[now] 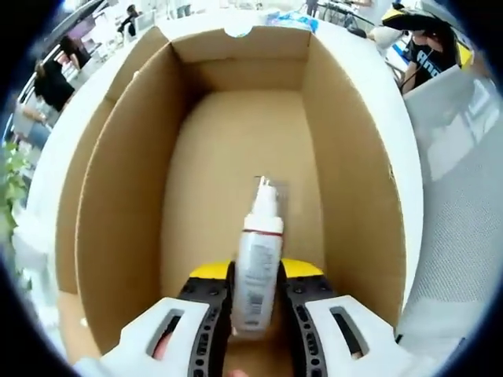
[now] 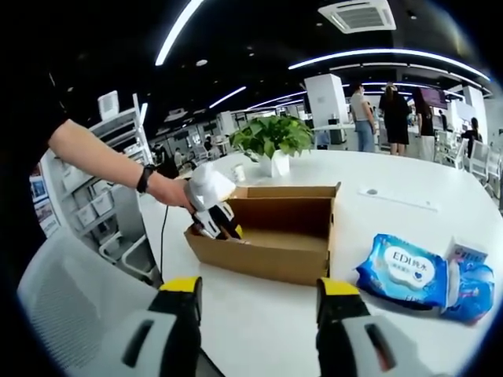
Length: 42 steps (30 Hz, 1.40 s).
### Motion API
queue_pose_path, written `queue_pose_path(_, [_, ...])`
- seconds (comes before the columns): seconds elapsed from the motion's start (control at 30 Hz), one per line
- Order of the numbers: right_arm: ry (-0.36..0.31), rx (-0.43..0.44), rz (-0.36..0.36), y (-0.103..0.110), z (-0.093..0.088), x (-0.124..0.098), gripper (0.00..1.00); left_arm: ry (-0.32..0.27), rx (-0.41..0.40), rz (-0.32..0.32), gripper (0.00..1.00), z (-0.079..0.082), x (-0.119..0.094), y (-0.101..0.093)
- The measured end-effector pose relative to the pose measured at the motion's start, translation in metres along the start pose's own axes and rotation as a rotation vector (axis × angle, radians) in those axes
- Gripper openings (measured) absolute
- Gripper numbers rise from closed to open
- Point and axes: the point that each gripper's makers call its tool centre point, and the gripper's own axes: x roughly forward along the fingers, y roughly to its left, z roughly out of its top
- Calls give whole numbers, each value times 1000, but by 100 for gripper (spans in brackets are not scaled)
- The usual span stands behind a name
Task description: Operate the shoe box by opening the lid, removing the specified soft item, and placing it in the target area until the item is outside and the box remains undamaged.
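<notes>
The open cardboard shoe box (image 1: 126, 204) lies below my left gripper, its brown floor bare. My left gripper (image 1: 256, 290) is shut on a white spray bottle (image 1: 258, 259) with a red band, held inside the box with its nozzle pointing away. In the right gripper view the same box (image 2: 267, 255) stands on the white table, and the left gripper (image 2: 216, 220) reaches into its left end from a person's hand. My right gripper (image 2: 259, 310) is open above the table's near edge, nothing between its jaws.
A blue pack of wet wipes (image 2: 409, 275) and a small blue-white package (image 2: 470, 259) lie right of the box. A potted plant (image 2: 271, 141) stands behind it. A grey mesh chair (image 2: 71, 306) is at lower left. People stand in the background.
</notes>
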Motion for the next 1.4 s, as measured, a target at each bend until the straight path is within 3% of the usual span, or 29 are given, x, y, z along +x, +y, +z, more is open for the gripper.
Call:
queue_pose_path(0.53, [-6,8,17,3,1,1,57,-164,-64,-8,19,25,-30,0])
queue_pose_path(0.77, [-4,2,27,6,1,4,57,-216,-26,3,19,38,-43,2])
queue_pose_path(0.97, [0,-4,30,8,0,4,57,-267,16,9,19,58,-57,-1])
queue_pose_path(1.4, [-6,-20,20,5,2,4,56,-348,173,-21,19,102,-80,-33])
